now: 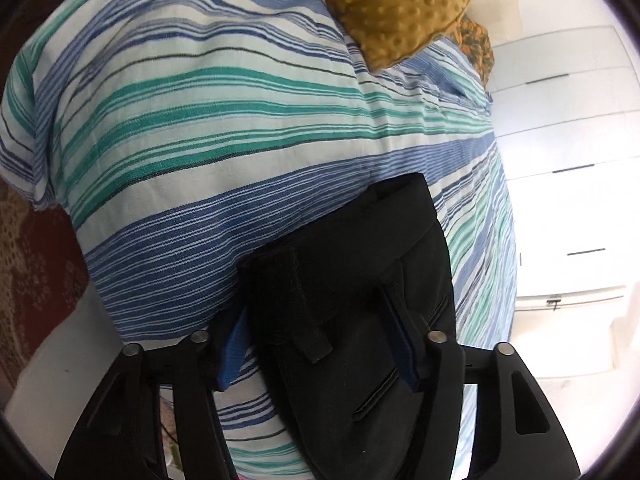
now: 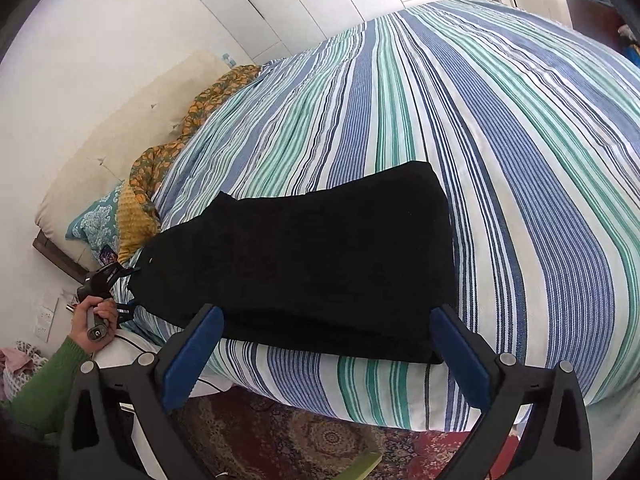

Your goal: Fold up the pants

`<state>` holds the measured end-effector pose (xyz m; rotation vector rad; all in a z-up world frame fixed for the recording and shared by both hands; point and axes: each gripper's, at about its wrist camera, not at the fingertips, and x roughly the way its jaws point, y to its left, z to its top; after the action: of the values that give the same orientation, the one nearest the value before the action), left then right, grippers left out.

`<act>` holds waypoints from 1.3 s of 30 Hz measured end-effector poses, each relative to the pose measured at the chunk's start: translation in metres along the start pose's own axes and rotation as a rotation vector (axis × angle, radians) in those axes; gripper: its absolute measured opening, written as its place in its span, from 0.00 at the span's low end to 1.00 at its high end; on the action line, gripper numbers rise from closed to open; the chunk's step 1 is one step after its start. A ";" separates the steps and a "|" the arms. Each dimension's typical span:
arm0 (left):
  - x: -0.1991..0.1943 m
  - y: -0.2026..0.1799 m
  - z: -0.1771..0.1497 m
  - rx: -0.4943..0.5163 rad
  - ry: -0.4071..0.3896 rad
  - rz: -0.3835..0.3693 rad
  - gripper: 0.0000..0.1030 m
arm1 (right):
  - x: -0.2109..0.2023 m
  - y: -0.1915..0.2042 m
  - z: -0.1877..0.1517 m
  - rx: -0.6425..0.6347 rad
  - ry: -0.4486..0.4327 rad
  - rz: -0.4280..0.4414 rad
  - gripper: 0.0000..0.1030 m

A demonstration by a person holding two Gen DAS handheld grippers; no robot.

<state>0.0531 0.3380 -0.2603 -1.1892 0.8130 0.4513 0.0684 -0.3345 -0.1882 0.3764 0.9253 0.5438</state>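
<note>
The black pants (image 2: 304, 264) lie folded on the striped bedspread (image 2: 500, 152) near the bed's front edge. My right gripper (image 2: 324, 352) is open and empty, its blue pads either side of the pants' near edge, just above it. My left gripper (image 1: 320, 344) has the waistband end of the pants (image 1: 352, 280) lying between its fingers; the jaws stand partly apart around the thick cloth. In the right wrist view the left gripper (image 2: 120, 288) sits at the pants' left end, held by a hand in a green sleeve.
A mustard dotted blanket (image 1: 400, 4) and an orange floral cloth (image 2: 180, 136) lie by the pillows at the bed's head. White wardrobe doors (image 1: 568, 152) stand beyond the bed. A patterned red rug (image 2: 312, 436) covers the floor below the front edge.
</note>
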 end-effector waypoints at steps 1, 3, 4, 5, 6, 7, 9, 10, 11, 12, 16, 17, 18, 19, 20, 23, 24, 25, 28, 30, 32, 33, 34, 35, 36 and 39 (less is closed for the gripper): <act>-0.005 -0.002 -0.002 0.015 -0.024 0.000 0.33 | -0.001 0.003 0.000 -0.011 -0.005 -0.003 1.00; -0.017 -0.003 -0.007 0.023 -0.052 -0.053 0.20 | -0.004 0.007 0.000 -0.032 -0.021 -0.008 1.00; -0.024 -0.006 -0.009 0.032 -0.063 -0.065 0.19 | -0.006 0.009 0.000 -0.039 -0.034 -0.011 1.00; -0.032 -0.011 -0.012 0.051 -0.077 -0.075 0.18 | -0.009 0.009 0.000 -0.043 -0.051 -0.018 1.00; -0.041 -0.018 -0.016 0.075 -0.088 -0.086 0.18 | -0.012 0.010 0.001 -0.046 -0.068 -0.027 1.00; -0.049 -0.026 -0.020 0.099 -0.096 -0.102 0.17 | -0.016 0.008 0.002 -0.046 -0.088 -0.038 1.00; -0.070 -0.056 -0.036 0.200 -0.118 -0.145 0.17 | -0.023 0.004 0.003 -0.036 -0.127 -0.059 1.00; -0.080 -0.076 -0.045 0.272 -0.132 -0.153 0.17 | -0.025 0.001 0.004 -0.027 -0.143 -0.064 1.00; -0.090 -0.099 -0.059 0.360 -0.145 -0.165 0.17 | -0.027 -0.002 0.005 -0.015 -0.154 -0.068 1.00; -0.099 -0.124 -0.076 0.450 -0.152 -0.179 0.17 | -0.028 -0.005 0.007 -0.001 -0.161 -0.070 1.00; -0.114 -0.213 -0.161 0.798 -0.143 -0.232 0.17 | -0.029 -0.017 0.007 0.042 -0.172 -0.069 1.00; -0.111 -0.230 -0.186 0.875 -0.127 -0.244 0.17 | -0.029 -0.018 0.007 0.048 -0.174 -0.066 1.00; -0.105 -0.245 -0.212 0.950 -0.107 -0.253 0.17 | -0.030 -0.019 0.007 0.053 -0.179 -0.064 1.00; -0.098 -0.257 -0.238 1.019 -0.086 -0.260 0.17 | -0.031 -0.020 0.007 0.055 -0.185 -0.063 1.00; -0.087 -0.266 -0.264 1.082 -0.064 -0.263 0.17 | -0.032 -0.020 0.007 0.057 -0.189 -0.062 1.00; -0.038 -0.278 -0.330 1.184 0.062 -0.250 0.18 | -0.034 -0.022 0.008 0.061 -0.198 -0.064 1.00; -0.019 -0.277 -0.350 1.217 0.111 -0.233 0.18 | -0.034 -0.023 0.008 0.066 -0.197 -0.065 1.00; 0.001 -0.276 -0.371 1.266 0.151 -0.205 0.19 | -0.035 -0.024 0.008 0.071 -0.198 -0.066 0.99; 0.052 -0.267 -0.421 1.393 0.324 -0.083 0.26 | -0.037 -0.027 0.007 0.086 -0.209 -0.068 0.99; 0.051 -0.261 -0.431 1.400 0.343 -0.053 0.30 | -0.041 -0.029 0.007 0.095 -0.222 -0.068 0.99; 0.025 -0.262 -0.420 1.360 0.346 -0.129 0.36 | -0.045 -0.033 0.007 0.112 -0.239 -0.063 0.99; 0.013 -0.263 -0.408 1.323 0.357 -0.174 0.38 | -0.048 -0.036 0.006 0.124 -0.250 -0.057 0.99; 0.002 -0.263 -0.396 1.292 0.357 -0.205 0.41 | -0.050 -0.038 0.007 0.139 -0.260 -0.050 0.99; -0.008 -0.262 -0.382 1.266 0.325 -0.215 0.44 | -0.052 -0.041 0.007 0.155 -0.267 -0.049 1.00; -0.018 -0.260 -0.367 1.248 0.263 -0.203 0.50 | -0.051 -0.044 0.007 0.172 -0.269 -0.054 1.00; -0.038 -0.245 -0.321 1.170 0.129 -0.142 0.55 | -0.046 -0.048 0.008 0.212 -0.236 -0.052 1.00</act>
<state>0.0974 -0.0402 -0.1225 -0.1727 0.8859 -0.2390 0.0665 -0.4004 -0.1790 0.5939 0.7634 0.3455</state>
